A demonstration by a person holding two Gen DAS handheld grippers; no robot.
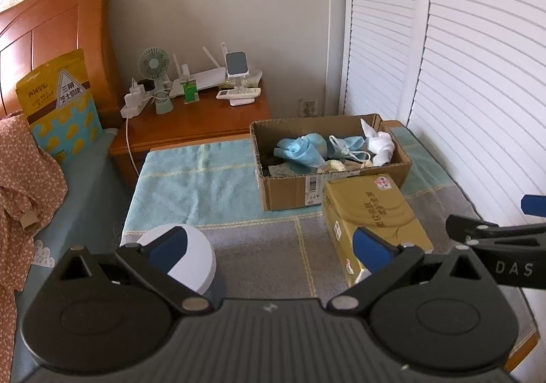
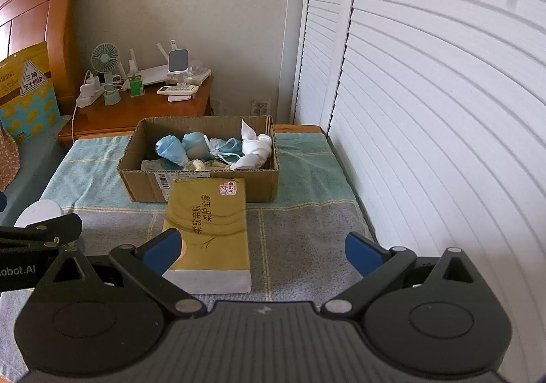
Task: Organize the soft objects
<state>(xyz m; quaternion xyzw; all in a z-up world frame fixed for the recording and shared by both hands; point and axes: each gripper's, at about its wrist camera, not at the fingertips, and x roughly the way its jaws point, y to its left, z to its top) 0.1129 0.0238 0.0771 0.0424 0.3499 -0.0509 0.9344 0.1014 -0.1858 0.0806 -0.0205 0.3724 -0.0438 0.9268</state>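
A cardboard box point(image 1: 283, 193) point(image 2: 204, 183) stands on the blue towel and holds several soft items: blue masks point(image 1: 302, 149) point(image 2: 172, 149) and a knotted white cloth point(image 1: 380, 142) point(image 2: 254, 147). A gold tissue pack point(image 1: 372, 216) point(image 2: 208, 226) lies in front of the box. A white round object point(image 1: 194, 251) point(image 2: 39, 212) sits to the left. My left gripper point(image 1: 269, 246) is open and empty, hovering between the white object and the pack. My right gripper point(image 2: 262, 253) is open and empty, its left finger beside the pack's near end.
A wooden nightstand point(image 1: 191, 123) with a fan, router and remotes stands behind. White louvred doors point(image 2: 426, 110) run along the right. A snack bag point(image 1: 58, 103) leans on the headboard, and an orange spotted garment point(image 1: 24, 185) lies on the bed at left.
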